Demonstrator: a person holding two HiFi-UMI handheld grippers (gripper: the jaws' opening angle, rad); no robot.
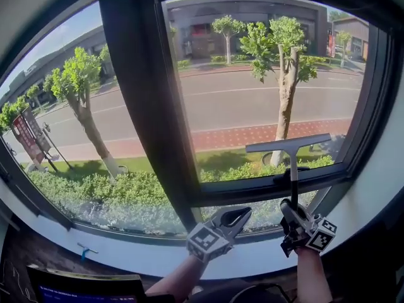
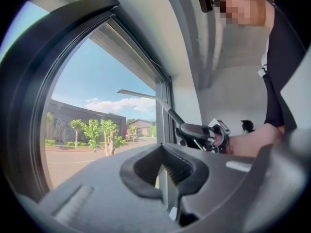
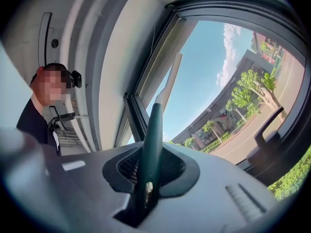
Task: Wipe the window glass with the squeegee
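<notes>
View from the person's head, looking down at a wide window with a dark mullion [image 1: 146, 106] splitting it into two panes. Outside are a road, trees and a hedge in bright sun.

At about 4 o'clock in the head view the right gripper [image 1: 291, 208] points up at 12 o'clock. Its own view shows the jaws of the right gripper [image 3: 148, 178] clamped on the dark green handle of the squeegee [image 3: 154, 130]. The squeegee [image 1: 293, 169] stands nearly upright. Its pale blade lies crosswise before the lower part of the window glass [image 1: 252, 87] of the right pane, a little above the bottom frame (whether the blade's edge touches the glass cannot be made out).

At about 6 o'clock the left gripper [image 1: 238, 216] hangs over the white sill [image 1: 126, 248], aimed toward 2 o'clock and just beside the right one. In its own view the left gripper [image 2: 164, 171] has its jaws drawn close, with nothing between them. Beyond them, at 1 o'clock, the squeegee [image 2: 167, 108] rises from the right gripper [image 2: 214, 135].

A small blue object [image 1: 84, 251] lies on the sill at 8 o'clock, and a dark screen [image 1: 82, 289] sits at the bottom edge near 7 o'clock
</notes>
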